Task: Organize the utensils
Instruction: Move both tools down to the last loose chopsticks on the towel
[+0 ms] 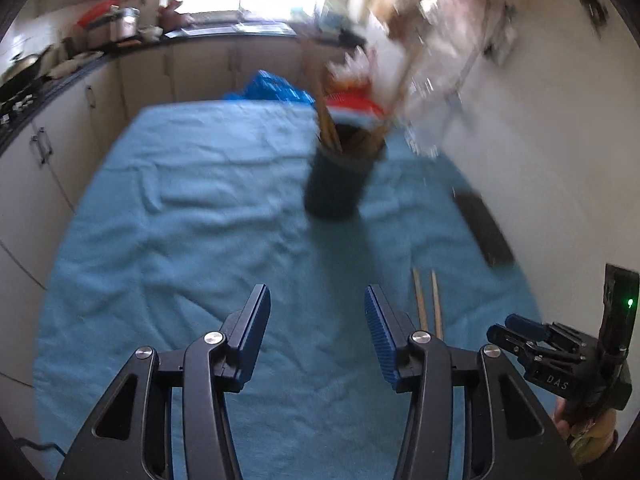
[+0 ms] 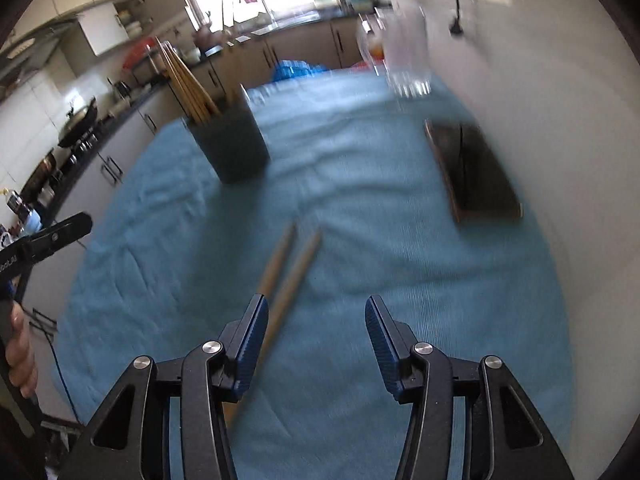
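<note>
Grippers, two. Left gripper (image 1: pixel 316 300): jaws parted to a middling gap, nothing between the blue ribbed pads, only cloth below. Right gripper (image 2: pixel 316 312): jaws likewise parted and empty; its left pad stands over the near ends of the loose chopsticks, and whether it touches them cannot be told.

Loose chopsticks (image 2: pixel 286 276), two: pale wood, slender, lying side by side and nearly parallel on the blue cloth (image 2: pixel 360 240), in front of the dark holder and on its right as the left wrist view shows it.

Dark holder (image 2: pixel 230 144), one: a tall dark cup, upright on the cloth, with a bundle of wooden chopsticks (image 2: pixel 188 84) leaning out of its mouth; count not legible through blur.

Dark flat tray (image 2: pixel 474 172), one: oblong, well right of the holder, by the cloth's right edge against the white wall.

Clear glass (image 2: pixel 408 72), one: beyond the tray, far right of the holder, blurred.

Hands, two, each on a gripper handle at a frame edge.
</note>
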